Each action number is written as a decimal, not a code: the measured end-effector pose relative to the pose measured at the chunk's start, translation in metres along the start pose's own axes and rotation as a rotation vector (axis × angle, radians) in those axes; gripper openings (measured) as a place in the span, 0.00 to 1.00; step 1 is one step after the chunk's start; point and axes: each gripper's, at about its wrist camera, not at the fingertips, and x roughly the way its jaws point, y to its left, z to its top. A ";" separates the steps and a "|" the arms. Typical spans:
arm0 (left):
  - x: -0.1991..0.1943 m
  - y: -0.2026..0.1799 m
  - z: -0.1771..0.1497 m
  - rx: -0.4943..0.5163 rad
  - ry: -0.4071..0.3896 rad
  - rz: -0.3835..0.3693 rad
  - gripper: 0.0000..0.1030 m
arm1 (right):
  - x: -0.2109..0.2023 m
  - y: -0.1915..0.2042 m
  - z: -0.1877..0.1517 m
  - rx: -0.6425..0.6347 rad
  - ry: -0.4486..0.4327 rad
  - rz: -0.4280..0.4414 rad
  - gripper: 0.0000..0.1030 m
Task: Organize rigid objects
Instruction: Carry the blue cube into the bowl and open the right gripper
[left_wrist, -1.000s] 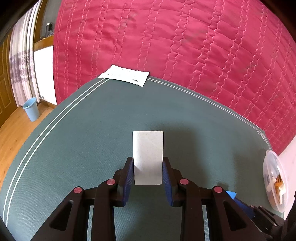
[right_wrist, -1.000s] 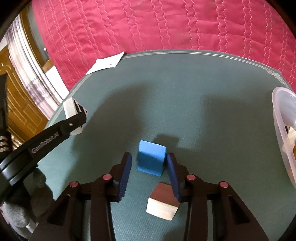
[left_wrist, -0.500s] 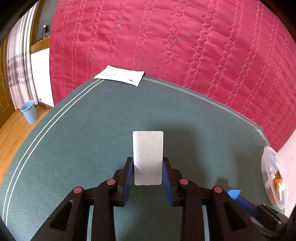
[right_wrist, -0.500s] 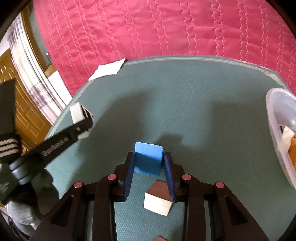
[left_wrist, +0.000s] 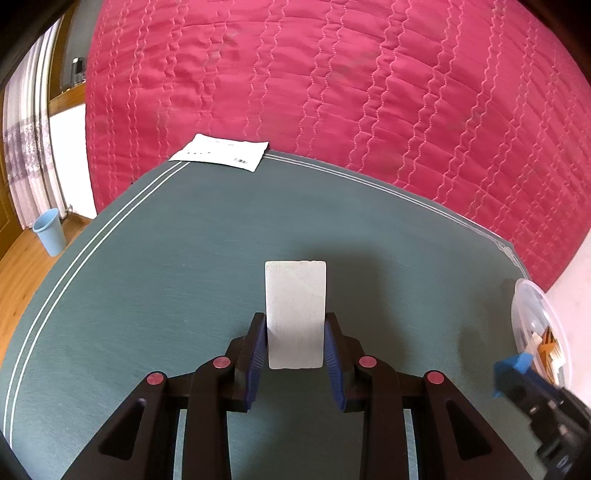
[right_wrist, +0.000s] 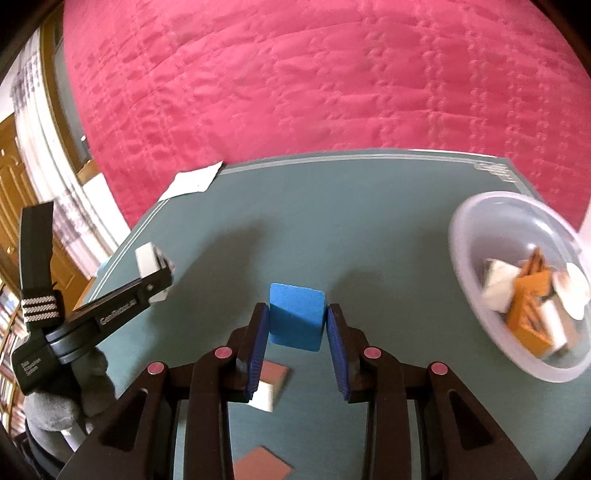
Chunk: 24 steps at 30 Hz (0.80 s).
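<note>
Right tool (right_wrist: 295, 325) clamped on the blue block (right_wrist: 297, 317), pads pressed flat to its two side faces, block lifted clear of the green bench (right_wrist: 332, 229). Ahead and off to the right of this tool, well apart: the clear plastic bowl (right_wrist: 476, 221), already loaded with white and orange pieces. Probably the drop point, so next a swing rightward and forward until the block hangs over the rim. Below and just behind the tool's left pad, lying on the bench: a brown-topped white block (right_wrist: 269, 384); nearer still, at the bottom edge, a brown flat piece (right_wrist: 262, 465).

Left tool (left_wrist: 295, 339) gripping a white slab (left_wrist: 295, 314) by its long edges, long axis pointing straight ahead away from the tool, far end projecting past the tips. From this tool, bowl far off to the right, at the bench's edge. Right tool clearly nearer the bowl, hence likely first to unload.
</note>
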 end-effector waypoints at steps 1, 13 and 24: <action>0.000 -0.001 0.000 0.003 0.000 -0.001 0.31 | -0.004 -0.006 0.000 0.007 -0.010 -0.012 0.32; -0.005 -0.015 -0.005 0.046 -0.006 -0.023 0.31 | -0.047 -0.096 0.001 0.156 -0.085 -0.159 0.32; -0.012 -0.031 -0.010 0.095 -0.021 -0.045 0.31 | -0.076 -0.158 0.003 0.262 -0.153 -0.257 0.32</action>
